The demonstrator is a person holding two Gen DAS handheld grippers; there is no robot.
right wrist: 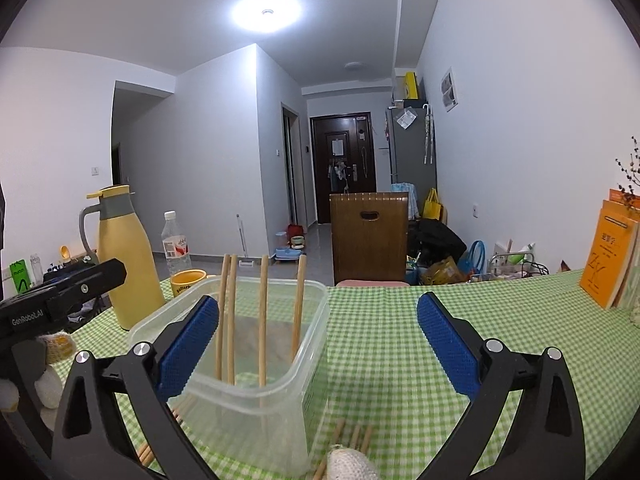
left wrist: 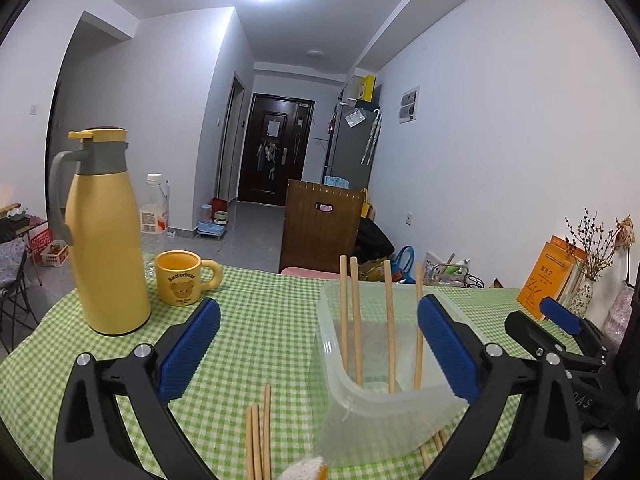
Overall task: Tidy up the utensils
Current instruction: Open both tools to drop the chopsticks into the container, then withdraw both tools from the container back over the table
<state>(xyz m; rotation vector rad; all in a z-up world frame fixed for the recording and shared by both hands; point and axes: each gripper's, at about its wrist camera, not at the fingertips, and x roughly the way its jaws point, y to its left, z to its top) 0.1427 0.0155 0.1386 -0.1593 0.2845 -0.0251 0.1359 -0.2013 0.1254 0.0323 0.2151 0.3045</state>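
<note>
A clear plastic container [left wrist: 376,404] stands on the green checked tablecloth with several wooden chopsticks [left wrist: 390,320] leaning upright inside it; it also shows in the right wrist view [right wrist: 256,404] with the same chopsticks [right wrist: 262,320]. More chopsticks [left wrist: 258,436] lie flat on the cloth left of the container, and others [right wrist: 354,436] lie at its right base. My left gripper [left wrist: 320,348] is open and empty, level with the container's left side. My right gripper [right wrist: 318,344] is open and empty, straddling the container's right wall; it also shows in the left wrist view [left wrist: 560,320].
A yellow thermos jug [left wrist: 106,240], a yellow bear mug [left wrist: 180,278] and a water bottle [left wrist: 154,216] stand at the table's back left. Orange books [right wrist: 608,256] and a vase of dried flowers [left wrist: 584,280] stand at the right edge. A wooden chair [right wrist: 368,236] is behind the table.
</note>
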